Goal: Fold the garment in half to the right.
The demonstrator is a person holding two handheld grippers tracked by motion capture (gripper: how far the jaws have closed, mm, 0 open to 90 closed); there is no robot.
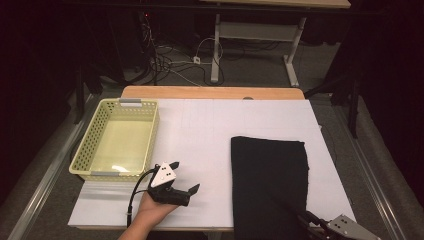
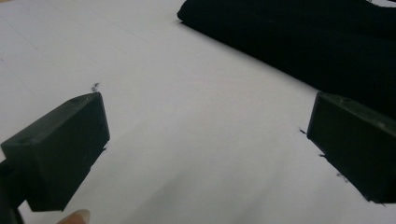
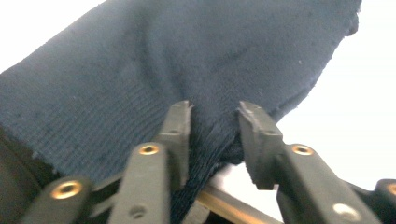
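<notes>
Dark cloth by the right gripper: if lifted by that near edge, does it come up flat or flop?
Probably flops. The dark cloth is a ribbed knit, and it already bunches into a ridge between the right gripper jaws. Likely light: it lies thin and flat on the white table. The knit texture suggests it shouldn't slip easily.

**Two grippers low in the frame**

The left gripper (image 1: 182, 176), held in a hand (image 1: 150, 210) at bottom centre-left, has its jaws spread wide. The right gripper (image 3: 215, 116), at the bottom right corner, has its jaws partly closed around a fold of dark cloth (image 3: 187, 65).
</notes>
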